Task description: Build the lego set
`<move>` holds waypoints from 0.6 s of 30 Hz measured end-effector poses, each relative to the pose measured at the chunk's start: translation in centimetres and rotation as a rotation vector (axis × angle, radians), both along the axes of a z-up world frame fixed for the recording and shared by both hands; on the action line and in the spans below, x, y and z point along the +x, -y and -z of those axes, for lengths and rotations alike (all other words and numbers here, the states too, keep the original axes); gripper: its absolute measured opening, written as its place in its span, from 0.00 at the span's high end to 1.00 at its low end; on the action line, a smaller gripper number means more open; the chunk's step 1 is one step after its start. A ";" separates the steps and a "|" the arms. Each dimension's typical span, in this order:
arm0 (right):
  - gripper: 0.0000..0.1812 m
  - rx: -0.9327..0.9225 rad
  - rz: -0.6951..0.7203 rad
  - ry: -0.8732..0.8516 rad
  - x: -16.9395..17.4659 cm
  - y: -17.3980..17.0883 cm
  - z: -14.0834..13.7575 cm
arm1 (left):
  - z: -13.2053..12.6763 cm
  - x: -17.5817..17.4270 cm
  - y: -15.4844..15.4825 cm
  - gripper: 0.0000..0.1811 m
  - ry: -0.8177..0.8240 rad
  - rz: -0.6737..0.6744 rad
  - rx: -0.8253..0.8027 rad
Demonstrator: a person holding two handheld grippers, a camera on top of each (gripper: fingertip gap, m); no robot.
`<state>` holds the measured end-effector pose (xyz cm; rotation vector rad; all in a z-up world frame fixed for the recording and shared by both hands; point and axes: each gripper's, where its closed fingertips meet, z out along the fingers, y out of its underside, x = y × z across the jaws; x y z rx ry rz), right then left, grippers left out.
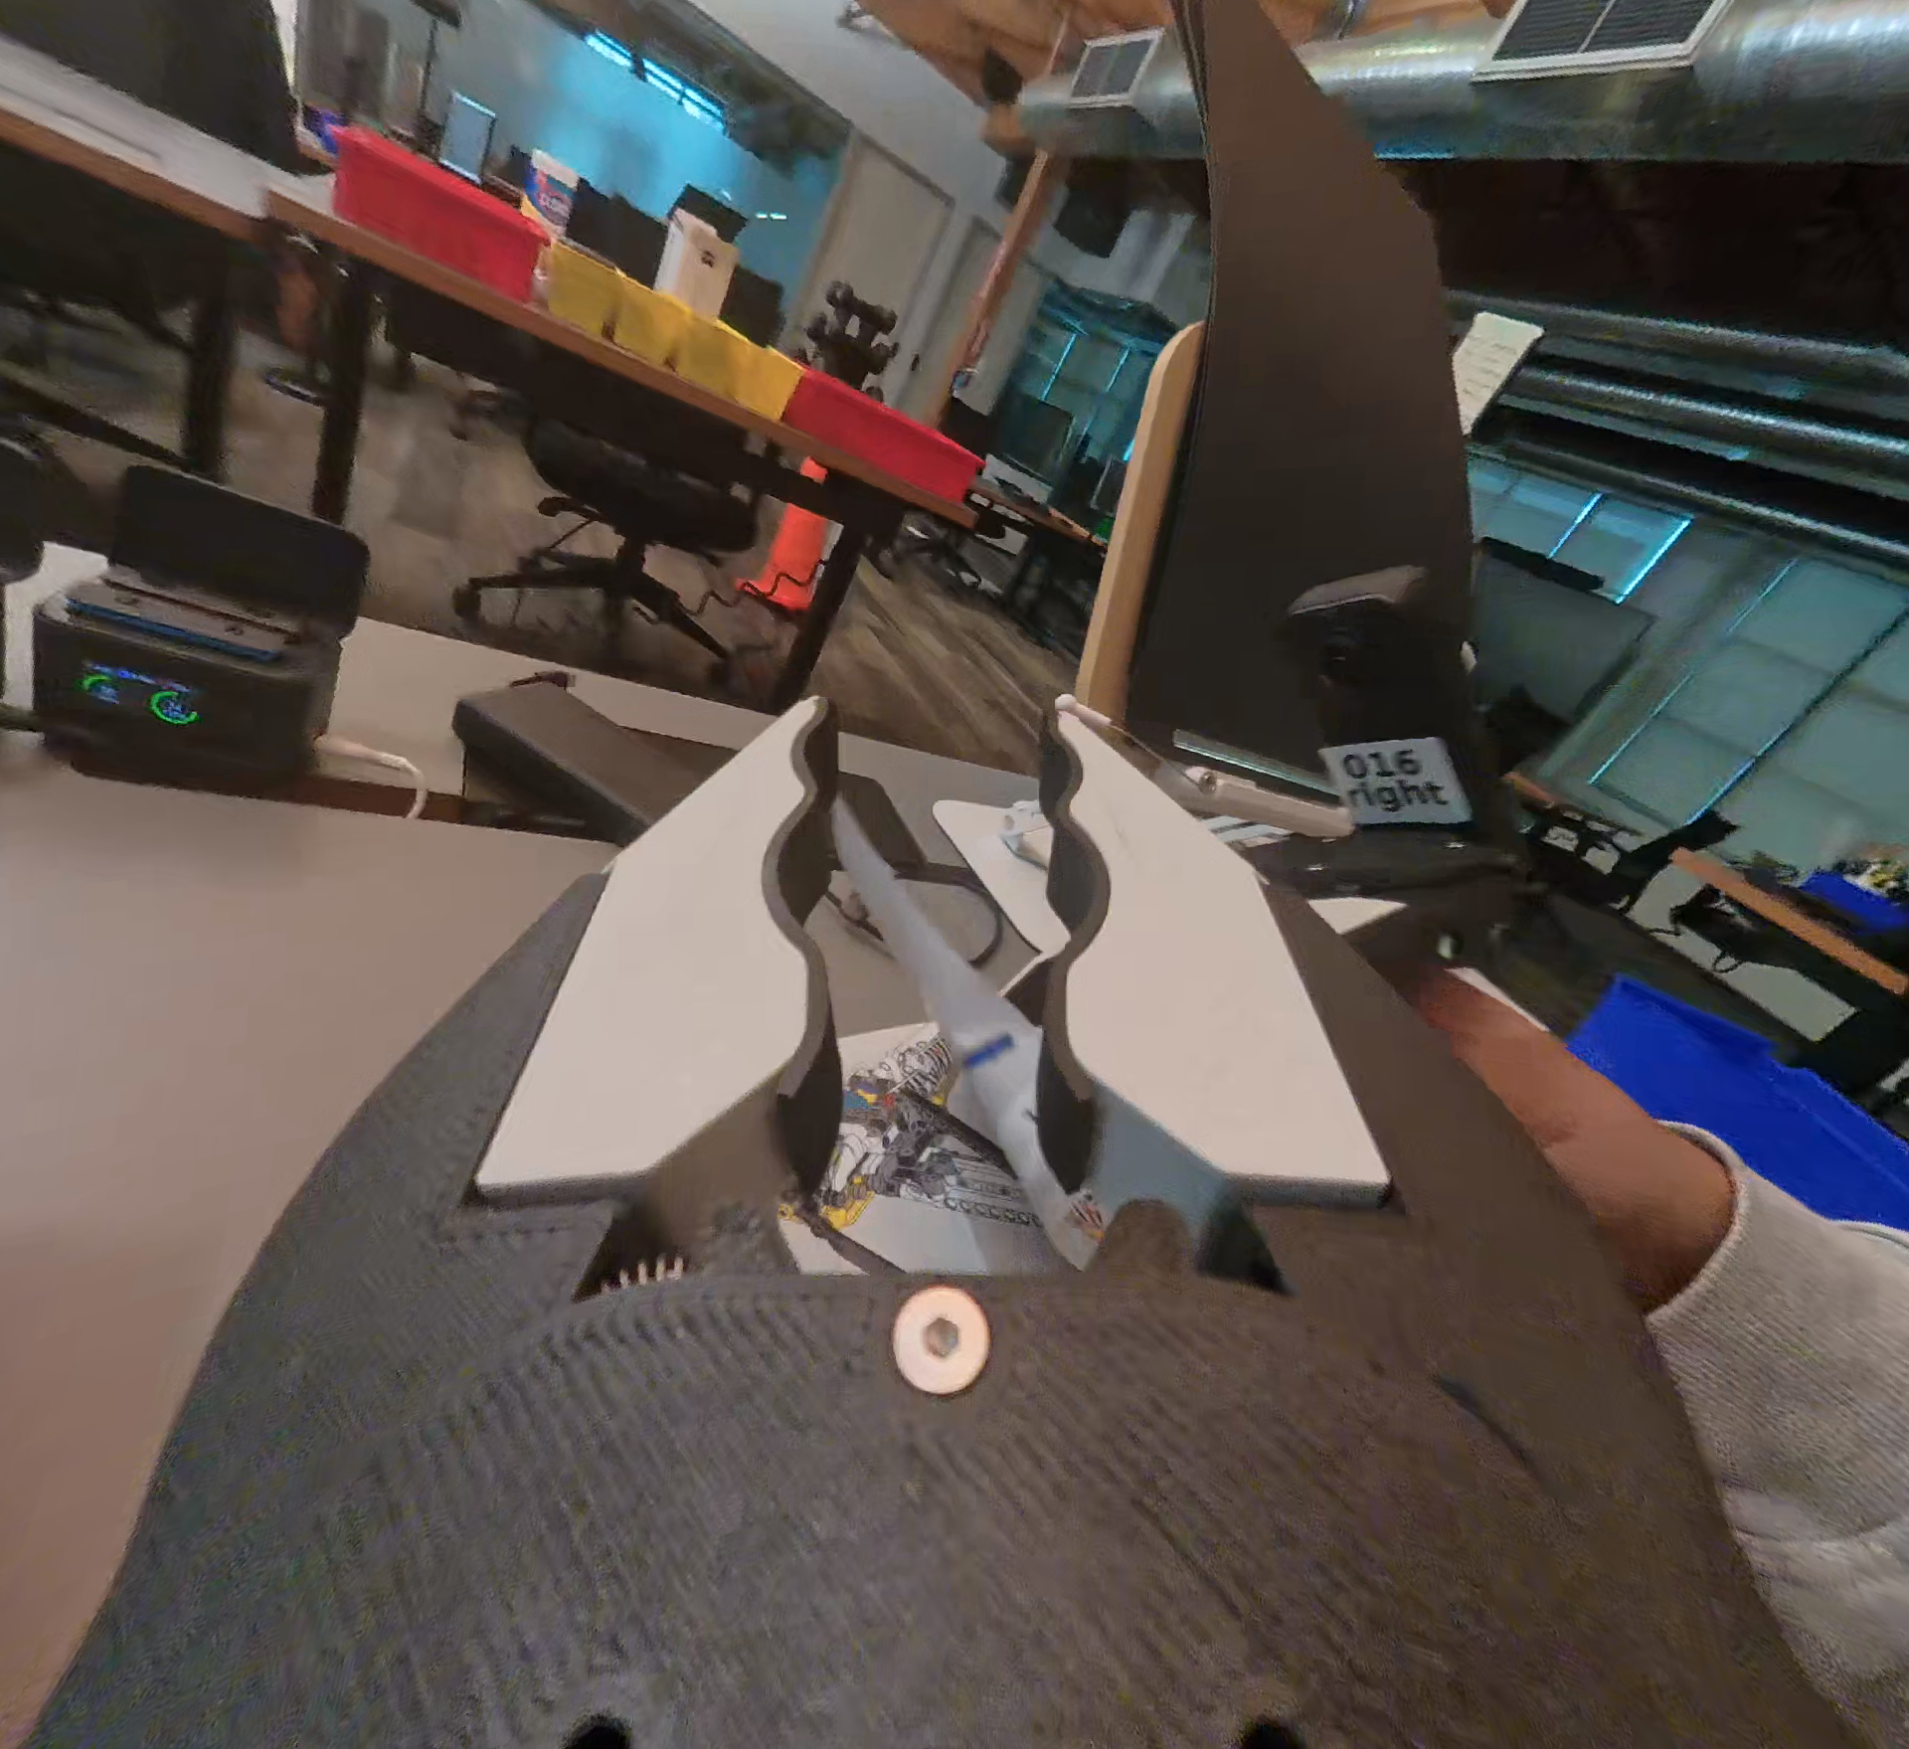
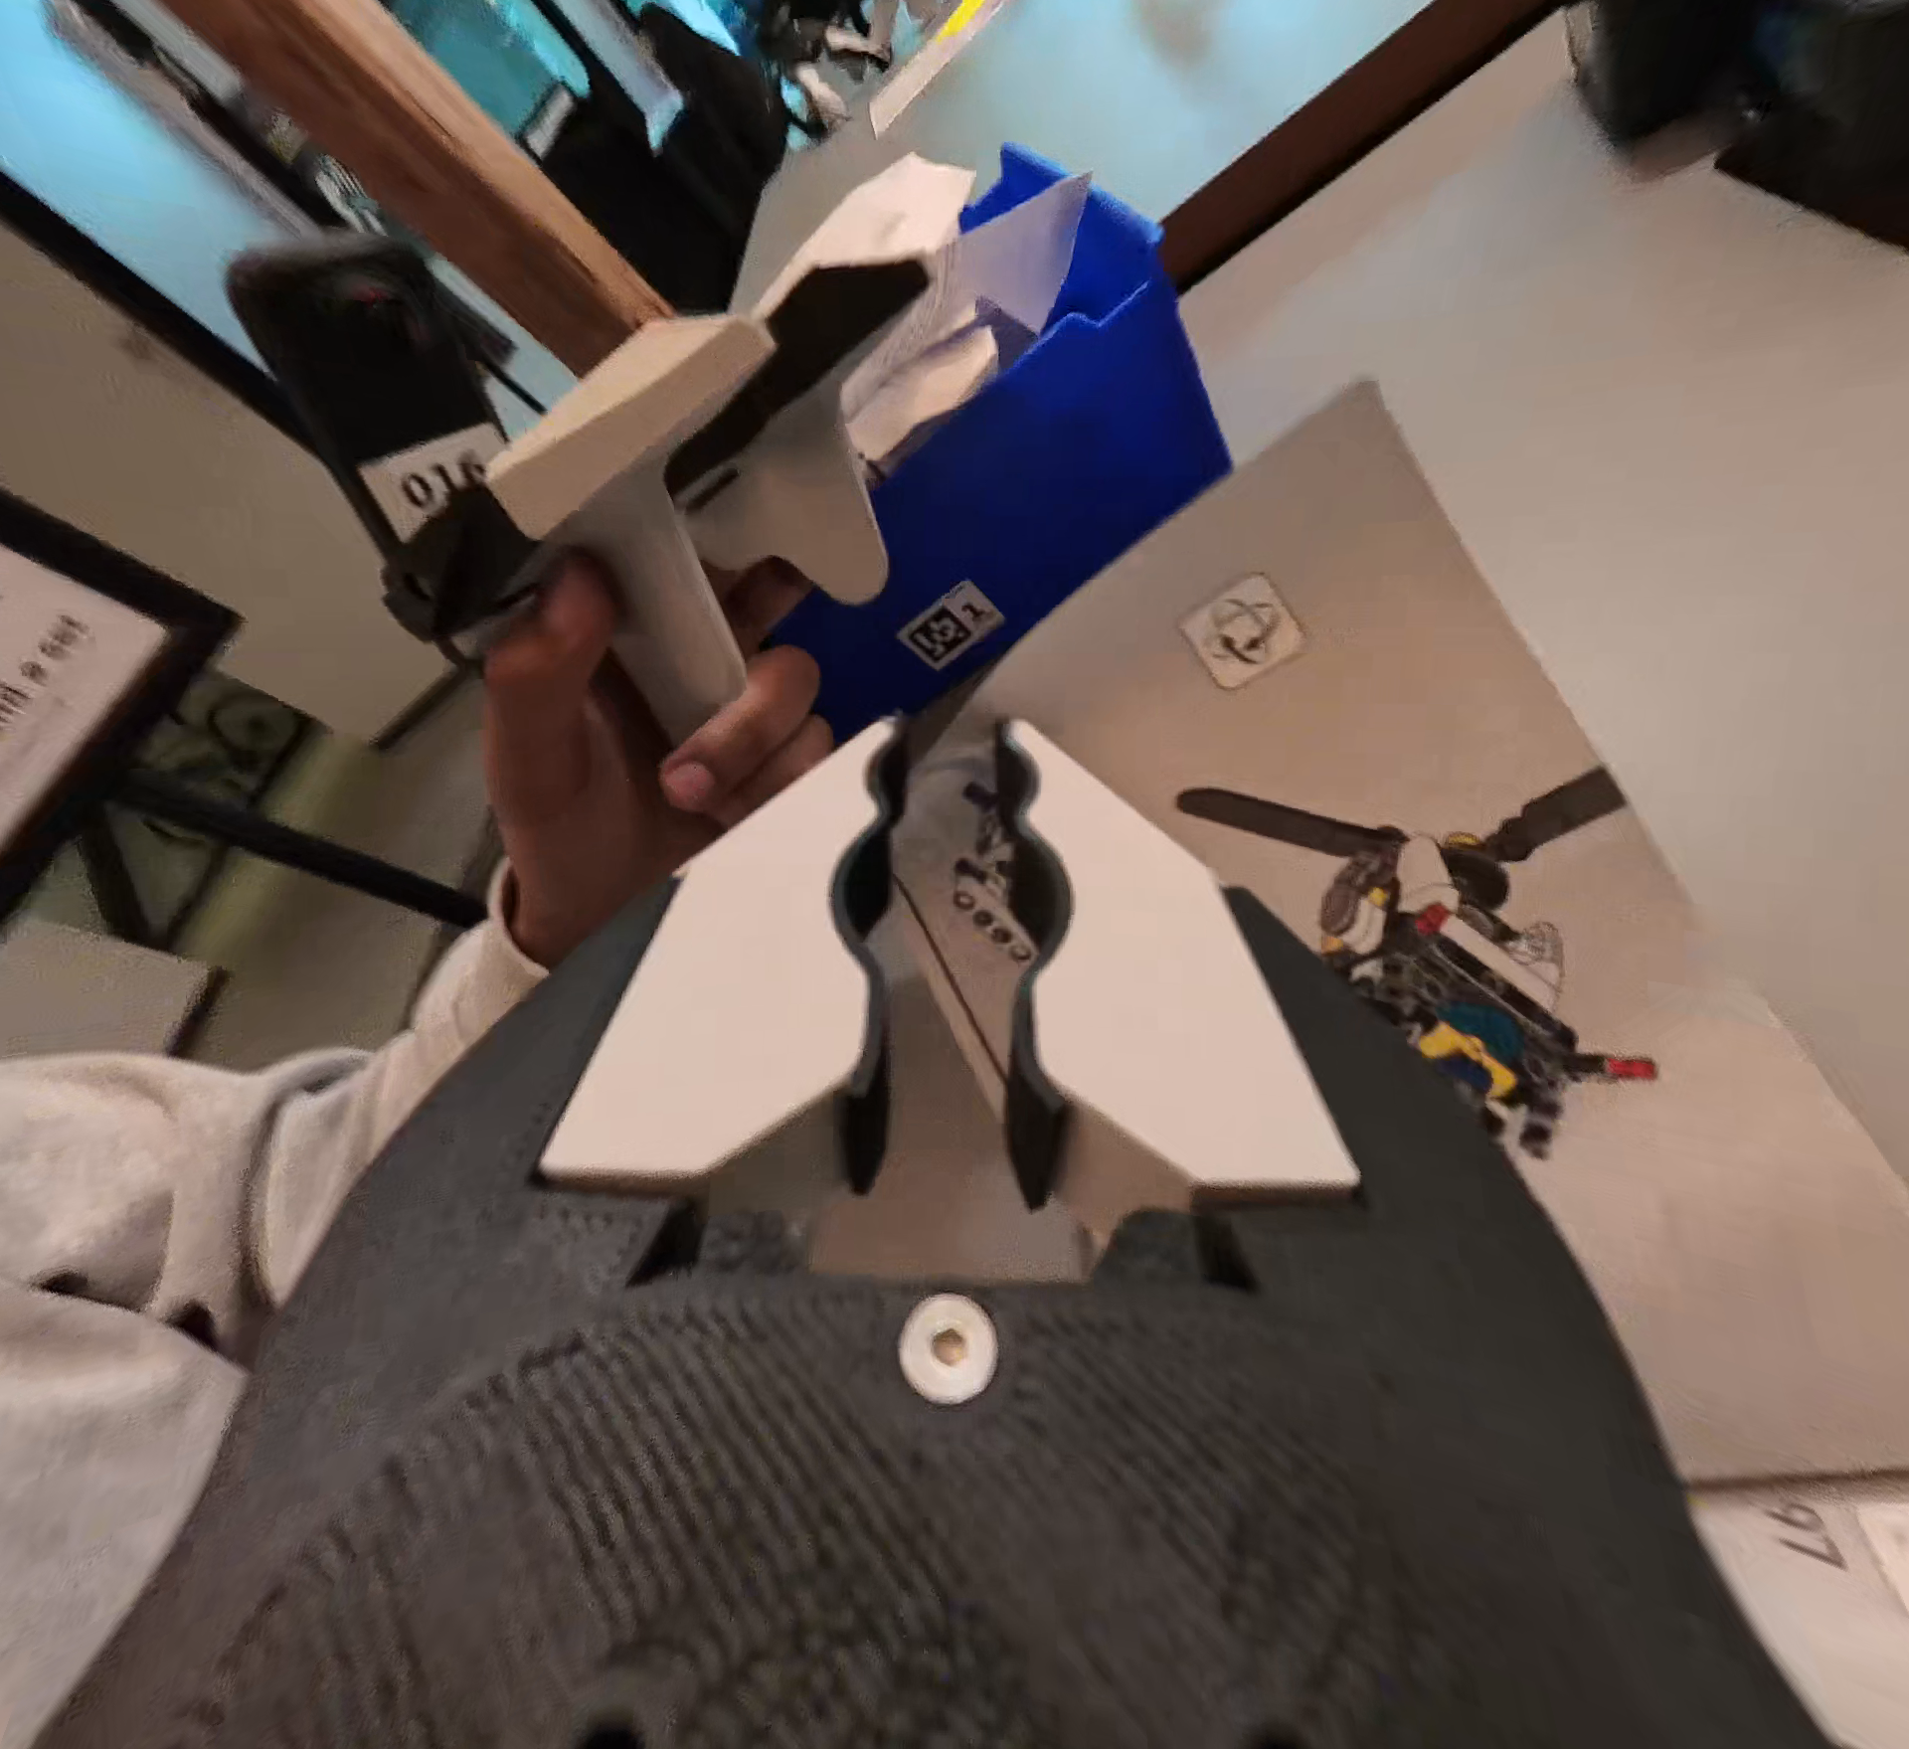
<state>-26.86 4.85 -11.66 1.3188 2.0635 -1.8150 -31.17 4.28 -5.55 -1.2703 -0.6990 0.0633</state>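
Note:
The lego instruction booklet (image 2: 1374, 625) lies on the white table (image 2: 1653, 274), open at a page with a helicopter picture (image 2: 1446, 956). My right gripper (image 2: 950, 734) hovers over the booklet's left corner, jaws narrowly apart, with the printed page showing through the gap. My left gripper (image 1: 940, 728) is open. A raised, curled page (image 1: 971, 1007) of the booklet (image 1: 909, 1152) runs between its fingers without being pinched. The right gripper's black body (image 1: 1312, 460) stands close at the right. A hand holds the left gripper's body (image 2: 640, 429) at upper left. No loose lego pieces show.
A blue bin (image 2: 1033, 460) with papers stands just beyond the booklet; it also shows in the left wrist view (image 1: 1704, 1080). A black power station (image 1: 186, 687) and a flat black case (image 1: 579, 759) sit on the table. Red and yellow bins (image 1: 434, 212) line a far table. Spacing between my two grippers at the tips: around 7 cm.

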 end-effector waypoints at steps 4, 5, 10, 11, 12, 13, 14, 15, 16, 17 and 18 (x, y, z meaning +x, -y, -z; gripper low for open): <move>0.84 0.158 0.108 -0.222 1.3 -3.5 -1.4 | 1.4 -0.1 -1.1 0.79 0.029 0.020 -0.039; 0.84 0.176 0.181 -0.267 1.6 -5.2 -1.9 | 1.9 -0.2 -1.3 0.79 0.054 0.028 -0.041; 0.94 0.356 0.373 -0.113 3.5 -11.0 4.1 | 1.7 -0.7 -0.4 0.80 0.100 0.015 0.026; 0.93 0.400 0.342 -0.050 3.9 -10.8 6.1 | 1.5 -0.8 -0.1 0.80 0.097 0.006 0.035; 0.90 0.442 0.324 -0.015 4.0 -10.4 7.7 | 1.4 -0.9 0.2 0.80 0.093 -0.002 0.039; 0.90 0.482 0.313 -0.009 4.0 -10.0 8.7 | 1.4 -1.1 0.5 0.80 0.091 -0.009 0.040; 0.92 0.525 0.310 -0.015 3.7 -9.6 9.4 | 1.4 -1.2 0.7 0.81 0.091 -0.017 0.037; 0.94 0.574 0.308 -0.012 3.5 -9.4 10.1 | 1.5 -1.4 0.9 0.81 0.091 -0.023 0.032; 0.97 0.615 0.309 0.000 3.3 -9.2 10.6 | 1.7 -1.6 1.0 0.81 0.091 -0.028 0.024; 0.99 0.642 0.313 0.011 3.1 -9.0 10.9 | 2.0 -1.7 1.1 0.82 0.091 -0.032 0.009; 1.00 0.655 0.314 0.021 3.0 -8.8 11.0 | 2.3 -1.9 1.1 0.82 0.092 -0.034 -0.012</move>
